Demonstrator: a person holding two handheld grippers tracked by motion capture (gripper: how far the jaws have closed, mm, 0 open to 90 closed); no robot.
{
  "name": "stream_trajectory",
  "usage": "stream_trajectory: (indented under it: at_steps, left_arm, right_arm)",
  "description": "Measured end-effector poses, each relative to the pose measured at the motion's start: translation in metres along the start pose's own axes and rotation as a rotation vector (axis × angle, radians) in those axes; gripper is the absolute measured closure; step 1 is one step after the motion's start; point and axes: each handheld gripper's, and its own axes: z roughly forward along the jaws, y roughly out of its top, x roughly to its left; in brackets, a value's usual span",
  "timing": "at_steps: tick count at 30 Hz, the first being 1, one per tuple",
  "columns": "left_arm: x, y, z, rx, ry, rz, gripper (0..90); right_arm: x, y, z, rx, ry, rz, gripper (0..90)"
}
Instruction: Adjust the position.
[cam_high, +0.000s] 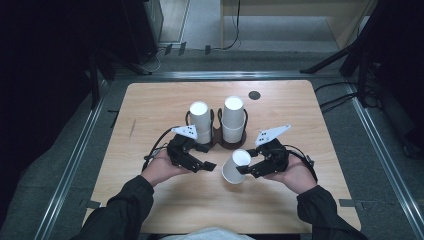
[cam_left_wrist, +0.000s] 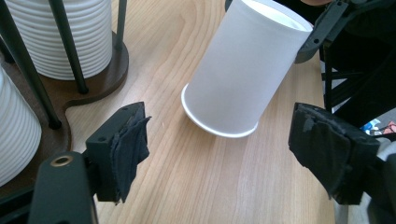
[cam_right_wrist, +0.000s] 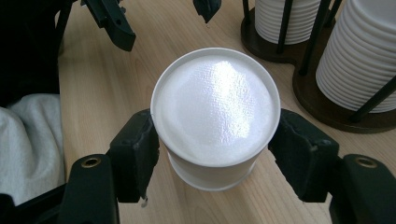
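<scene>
Two stacks of white cups (cam_high: 200, 119) stand in a dark holder (cam_high: 218, 137) mid-table. Nearer, the right gripper (cam_high: 243, 169) pinches a tilted, upside-down paper cup (cam_high: 235, 166) on the table (cam_high: 150, 110). Left of it, the left gripper (cam_high: 210, 165) is spread, holding nothing.

Left gripper view: two cup stacks (cam_left_wrist: 70, 32) cut by top and left edges; tops out of frame. Paper cup (cam_left_wrist: 243, 70) far rim partly behind right gripper (cam_left_wrist: 327, 28).

Right gripper view: cup stacks (cam_right_wrist: 369, 60) cropped at top and right; holder base (cam_right_wrist: 322, 107) partly out of frame. Cup's contact with table (cam_right_wrist: 102, 79) hidden beneath it.

High view: table near edge hidden behind sleeves (cam_high: 125, 210). Dark round mark (cam_high: 254, 95) on the table too small to identify.
</scene>
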Motion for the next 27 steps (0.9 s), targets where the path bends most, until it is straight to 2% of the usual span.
stream_trajectory:
  at_steps: [5,9,13,17,21,27]
  left_arm:
    - [0.001,-0.001,-0.001,-0.007,-0.021,-0.003,13.5]
    - [0.001,-0.001,0.001,-0.015,-0.042,0.002,12.9]
    - [0.0,-0.001,0.005,-0.006,-0.049,0.014,13.0]
    - [-0.002,-0.003,0.009,0.022,-0.055,0.022,13.5]
    - [-0.007,-0.003,0.016,0.049,-0.06,0.055,13.6]
    - [-0.012,-0.003,0.019,0.031,-0.071,0.079,13.9]
  right_arm:
    - [-0.001,0.001,0.001,-0.008,0.011,-0.009,34.2]
    - [0.0,0.002,0.001,-0.025,0.029,-0.015,34.3]
    - [0.0,0.004,0.003,-0.029,0.046,-0.014,34.3]
    - [0.001,0.005,0.003,-0.043,0.059,-0.017,34.3]
    - [0.002,0.008,0.004,-0.046,0.073,-0.021,34.3]
    - [0.009,0.017,0.004,-0.064,0.102,-0.049,34.3]
